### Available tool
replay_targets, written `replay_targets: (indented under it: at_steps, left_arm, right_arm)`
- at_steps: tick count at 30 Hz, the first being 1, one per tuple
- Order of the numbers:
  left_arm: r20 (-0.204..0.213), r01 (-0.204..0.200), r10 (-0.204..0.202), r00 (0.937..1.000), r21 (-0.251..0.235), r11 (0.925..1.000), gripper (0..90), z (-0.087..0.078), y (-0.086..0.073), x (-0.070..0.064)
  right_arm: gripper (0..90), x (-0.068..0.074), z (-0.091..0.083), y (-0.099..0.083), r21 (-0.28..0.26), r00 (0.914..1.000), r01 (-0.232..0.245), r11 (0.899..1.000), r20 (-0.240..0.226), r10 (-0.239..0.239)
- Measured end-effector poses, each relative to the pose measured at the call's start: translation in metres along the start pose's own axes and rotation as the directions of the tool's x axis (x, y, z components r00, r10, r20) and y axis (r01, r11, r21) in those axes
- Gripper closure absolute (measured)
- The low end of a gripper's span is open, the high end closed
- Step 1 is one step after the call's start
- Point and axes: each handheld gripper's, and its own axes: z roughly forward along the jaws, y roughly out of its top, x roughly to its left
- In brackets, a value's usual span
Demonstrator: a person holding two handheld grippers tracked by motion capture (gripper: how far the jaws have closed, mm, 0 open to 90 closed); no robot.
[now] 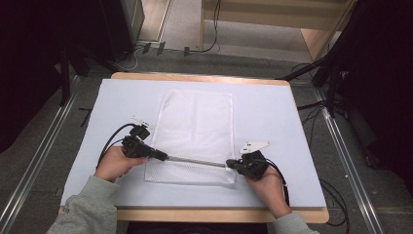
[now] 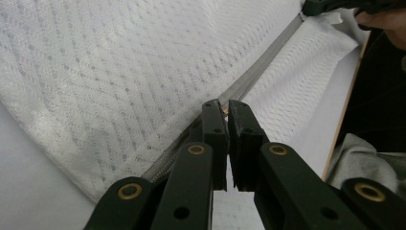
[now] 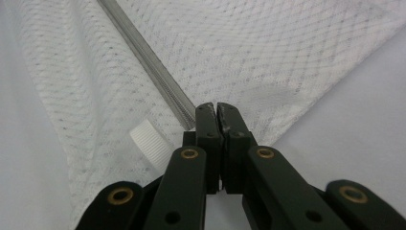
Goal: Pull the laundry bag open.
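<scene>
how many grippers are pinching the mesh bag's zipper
2: the left gripper is shut on the zipper at its left end, the right gripper at its right end, near the mesh bag's front edge.

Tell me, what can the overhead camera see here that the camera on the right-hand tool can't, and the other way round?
From above: the whole table, both hands, the left gripper pinching the zipper's other end, and the floor beyond. From the right gripper view: the mesh weave up close and a white ribbed tab beside the jaws. Both show the white mesh bag, its grey zipper and the right gripper shut at the zipper's end.
</scene>
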Motion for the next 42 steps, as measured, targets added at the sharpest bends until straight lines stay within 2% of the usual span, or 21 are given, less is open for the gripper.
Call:
replay_targets:
  at_steps: [4, 8, 14, 19, 30, 34, 36, 42]
  left_arm:
    - [-0.016, 0.009, -0.009, 0.9998, -0.001, 1.0, 88.1, -0.002, -0.003, 0.001]
    - [-0.019, 0.026, -0.026, 0.9995, -0.008, 0.9996, 88.1, -0.008, -0.008, 0.005]
    - [-0.017, 0.032, -0.033, 0.9993, -0.024, 0.9992, 88.0, -0.015, -0.014, 0.007]
    - [-0.035, 0.052, -0.053, 0.998, -0.032, 0.9981, 88.1, -0.019, -0.018, 0.009]
    - [-0.032, 0.071, -0.072, 0.9969, -0.044, 0.9966, 88.1, -0.026, -0.025, 0.014]
    - [-0.049, 0.08, -0.082, 0.9954, -0.049, 0.9956, 88.1, -0.031, -0.028, 0.017]
    - [-0.043, 0.085, -0.088, 0.9953, -0.05, 0.9951, 88.1, -0.034, -0.031, 0.02]
    - [-0.076, 0.118, -0.123, 0.9895, -0.07, 0.9905, 88.1, -0.042, -0.039, 0.027]
  right_arm:
    - [89.7, -0.001, 0.0, 0.001, 0.003, 1.0, 0.004, 1.0, -0.005, -0.004]
    - [89.8, -0.001, 0.001, 0.001, 0.006, 0.9999, 0.008, 1.0, -0.011, -0.008]
    - [89.7, 0.0, 0.002, 0.003, 0.012, 0.9997, 0.019, 1.0, -0.015, -0.019]
    - [89.8, 0.0, 0.003, 0.005, 0.02, 0.9995, 0.031, 0.999, -0.011, -0.03]
    - [89.9, -0.001, 0.003, 0.006, 0.027, 0.9991, 0.035, 0.999, -0.023, -0.035]
    - [89.8, -0.001, 0.003, 0.006, 0.027, 0.9992, 0.036, 0.999, -0.02, -0.035]
    - [89.9, -0.001, 0.003, 0.006, 0.028, 0.9992, 0.033, 0.999, -0.023, -0.033]
    - [89.9, -0.001, 0.003, 0.006, 0.027, 0.9991, 0.035, 0.999, -0.024, -0.034]
